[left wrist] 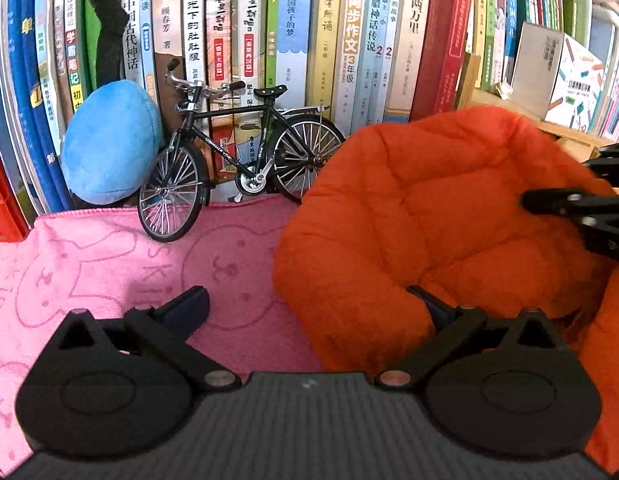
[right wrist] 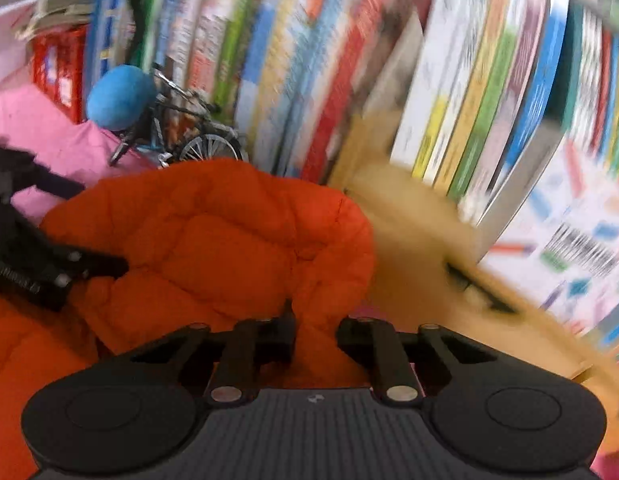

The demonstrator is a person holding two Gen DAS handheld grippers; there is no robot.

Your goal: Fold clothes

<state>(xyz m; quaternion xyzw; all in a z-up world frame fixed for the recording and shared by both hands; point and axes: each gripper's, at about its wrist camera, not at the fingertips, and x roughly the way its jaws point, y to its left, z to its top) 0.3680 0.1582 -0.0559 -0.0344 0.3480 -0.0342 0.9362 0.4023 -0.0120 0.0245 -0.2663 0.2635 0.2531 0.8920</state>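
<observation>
A puffy orange jacket (left wrist: 449, 216) lies bunched on a pink towel (left wrist: 89, 264). My left gripper (left wrist: 309, 308) is open wide and straddles the jacket's left edge. Its left finger is over the towel and its right finger is against the orange fabric. My right gripper (right wrist: 315, 332) is nearly closed, with a fold of the jacket (right wrist: 229, 240) pinched between its fingers. In the left wrist view it reaches in from the right edge as dark fingers (left wrist: 549, 204) on the jacket's upper right. The right wrist view is motion-blurred, and it shows the left gripper's fingers (right wrist: 105, 266) at the jacket's left side.
A row of upright books (left wrist: 293, 32) stands close behind the jacket. A black model bicycle (left wrist: 237, 160) and a blue plush ball (left wrist: 109, 144) stand at the towel's far edge. A red crate (right wrist: 57, 72) sits at the left and a wooden shelf board (right wrist: 421, 248) at the right.
</observation>
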